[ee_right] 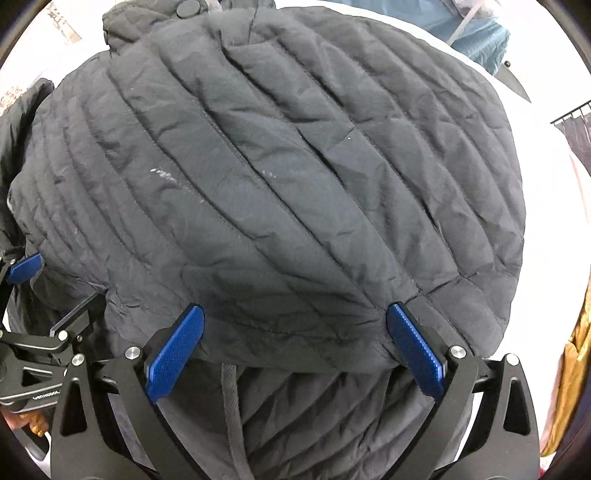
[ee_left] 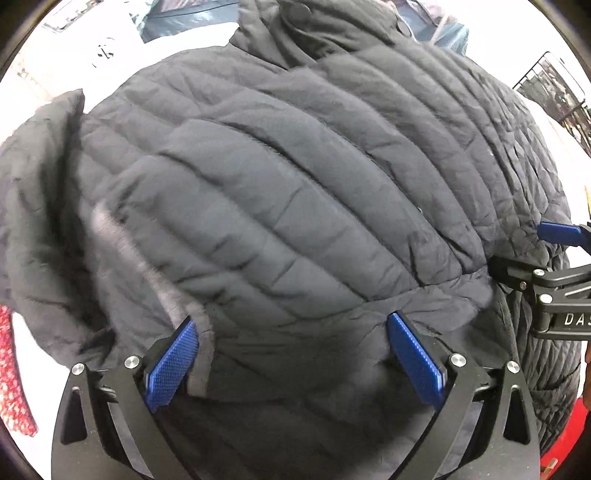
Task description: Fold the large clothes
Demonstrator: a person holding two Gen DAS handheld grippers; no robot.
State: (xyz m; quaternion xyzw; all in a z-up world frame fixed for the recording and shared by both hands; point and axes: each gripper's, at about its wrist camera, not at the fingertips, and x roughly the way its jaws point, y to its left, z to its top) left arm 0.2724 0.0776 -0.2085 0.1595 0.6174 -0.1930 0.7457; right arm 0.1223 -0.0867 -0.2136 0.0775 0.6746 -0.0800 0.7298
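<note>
— One garment fills both views: a dark grey quilted jacket (ee_left: 295, 177), lying on a white surface (ee_left: 55, 74) with its stitched channels running slantwise across the padding.

— How does it lie?

— Bunched and doubled. In the right wrist view a top layer ends in a hem edge just at the fingertips, and another quilted layer shows below it, with a grey drawcord (ee_right: 231, 398) trailing down over that lower layer. At the far end there is a round dark snap (ee_right: 188, 8).

— And the left gripper (ee_left: 293, 354)?

— Its two blue pads (ee_left: 173, 365) stand wide apart, the jacket's hem region spread between them; the left pad sits right against a lighter grey edge of fabric. Nothing is pinched.

— The right gripper (ee_right: 295, 350)?

— Likewise spread wide, its blue pads (ee_right: 177, 354) touching the hem edge on either side, with cloth between but not clamped. Each tool shows at the other camera's margin, close beside its partner.

— Around the jacket?

— Bluish cloth (ee_left: 177, 22) at the far side, a red patterned fabric (ee_left: 11, 369) at the left edge of the left view, a dark wire rack (ee_left: 554, 96) to the right, and a gold-coloured fabric (ee_right: 572, 369) at the right edge of the right view.
</note>
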